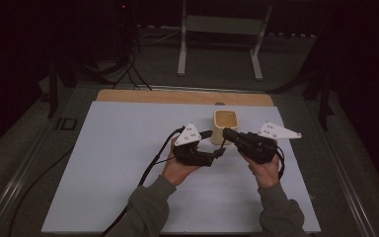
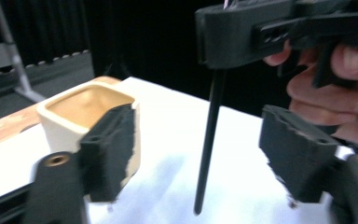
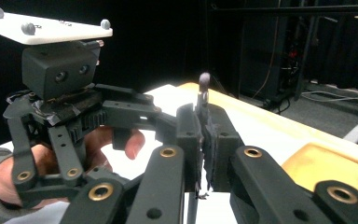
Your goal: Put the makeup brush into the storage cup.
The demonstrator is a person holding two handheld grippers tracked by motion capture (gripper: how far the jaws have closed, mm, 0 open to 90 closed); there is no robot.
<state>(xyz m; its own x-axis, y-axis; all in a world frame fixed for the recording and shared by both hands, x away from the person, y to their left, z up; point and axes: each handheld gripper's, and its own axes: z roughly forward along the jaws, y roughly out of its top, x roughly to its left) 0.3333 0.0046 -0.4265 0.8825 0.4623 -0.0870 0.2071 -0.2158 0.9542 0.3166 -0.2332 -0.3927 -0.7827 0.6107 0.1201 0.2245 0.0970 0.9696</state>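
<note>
Beside squarish cream cup (image 1: 225,126): right hand-held gripper (image 3: 204,140) pinches thin black, perhaps brush-tipped, stick (image 2: 209,140); left (image 2: 205,154) spread.

Colours only, all placed relative to the cup:

- cup (image 1: 225,126): cream outside, tan-yellow inside, plain, no pattern.
- surface (image 1: 128,163) under and around the cup: flat white sheet; light wood strip (image 1: 177,96) showing along the edge behind the cup.
- left hand-held gripper (image 1: 216,153), left of the cup: matte black body, brass-coloured pivot rivets, white three-cornered plate on top with grey studs.
- right hand-held gripper (image 1: 227,134), right of the cup: same black, same white plate.
- thin rod (image 2: 209,140) in the right hand-held gripper, beside the cup: black shaft, pale purplish tip.
- sleeves (image 1: 145,207) in front of the cup: olive-grey.
- floor (image 1: 217,64) beyond the cup: dark grey; metal stand (image 1: 182,44) there: light grey.
</note>
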